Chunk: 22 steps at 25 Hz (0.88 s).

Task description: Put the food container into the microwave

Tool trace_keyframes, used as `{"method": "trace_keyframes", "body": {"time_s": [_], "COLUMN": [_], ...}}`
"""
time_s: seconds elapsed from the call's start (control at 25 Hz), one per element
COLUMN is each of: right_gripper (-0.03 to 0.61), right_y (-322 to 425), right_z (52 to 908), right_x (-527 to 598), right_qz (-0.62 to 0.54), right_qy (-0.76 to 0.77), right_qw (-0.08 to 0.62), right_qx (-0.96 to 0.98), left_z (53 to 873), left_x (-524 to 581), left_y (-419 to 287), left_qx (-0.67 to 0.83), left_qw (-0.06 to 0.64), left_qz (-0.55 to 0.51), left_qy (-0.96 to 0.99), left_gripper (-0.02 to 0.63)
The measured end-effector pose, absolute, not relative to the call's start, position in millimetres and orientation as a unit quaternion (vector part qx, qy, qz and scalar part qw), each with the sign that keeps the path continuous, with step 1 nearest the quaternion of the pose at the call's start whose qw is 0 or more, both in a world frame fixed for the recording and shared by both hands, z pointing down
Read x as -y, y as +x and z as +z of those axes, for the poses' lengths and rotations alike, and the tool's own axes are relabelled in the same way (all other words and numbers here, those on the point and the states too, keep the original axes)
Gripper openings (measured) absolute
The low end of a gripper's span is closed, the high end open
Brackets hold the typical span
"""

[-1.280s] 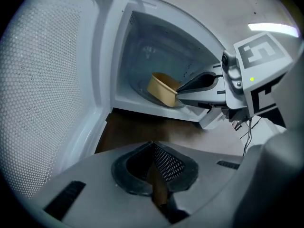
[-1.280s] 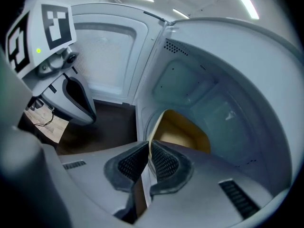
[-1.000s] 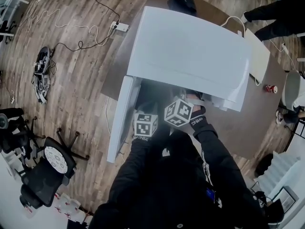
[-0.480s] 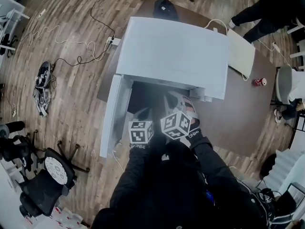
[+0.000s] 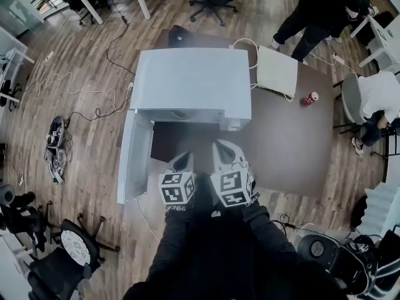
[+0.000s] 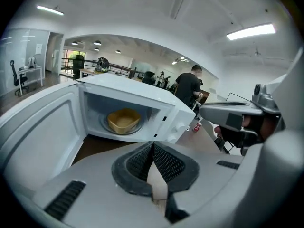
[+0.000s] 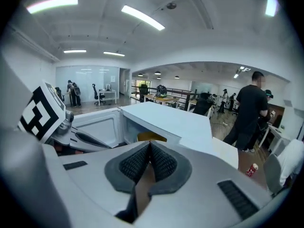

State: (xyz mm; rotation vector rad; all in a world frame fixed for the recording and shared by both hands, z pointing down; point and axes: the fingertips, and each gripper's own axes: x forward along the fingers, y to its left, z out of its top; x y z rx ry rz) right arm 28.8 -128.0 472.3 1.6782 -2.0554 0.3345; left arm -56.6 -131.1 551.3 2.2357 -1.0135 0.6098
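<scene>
The white microwave (image 5: 190, 83) stands on the brown table (image 5: 294, 149) with its door (image 5: 134, 155) swung open to the left. A yellow food container (image 6: 124, 121) rests on the turntable inside; the right gripper view shows only its rim (image 7: 152, 137). My left gripper (image 6: 153, 148) is shut with nothing between its pads, and is held back from the opening. Beside it, my right gripper (image 7: 150, 148) is also shut and empty. In the head view the left gripper (image 5: 183, 161) and the right gripper (image 5: 225, 150) hang side by side before the microwave's front.
A red can (image 5: 309, 98) and a flat white box (image 5: 277, 72) with a cable sit on the table right of the microwave. A person (image 5: 319, 5) stands beyond the table. Office chairs (image 5: 62, 230) and cables (image 5: 81, 92) lie on the wooden floor at left.
Both grippers have drawn back out of the microwave's opening toward me. The view has pulled away, so the whole microwave and table now show.
</scene>
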Motion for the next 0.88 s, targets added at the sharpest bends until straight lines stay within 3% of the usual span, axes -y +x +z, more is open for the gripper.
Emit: {"method": "trace_keyframes", "body": {"time_s": [0.36, 0.88], "right_gripper": [0.025, 0.025], "right_y": [66.2, 85.6], "right_z": [396.3, 350.1], "right_x": [91.9, 44.5], "right_qz": [0.094, 0.057], "right_qy": [0.651, 0.669], "right_qw": [0.15, 0.112], "right_qx": [0.738, 0.732], "left_z": [463.8, 397.2], "left_x": [107.5, 73.0], "left_y": [-11.0, 19.1], "left_qx": [0.358, 0.342], "left_qw": [0.248, 0.197], "left_qz": [0.175, 0.126], "left_qy": [0.883, 0.91], "left_gripper": [0.034, 0.034]}}
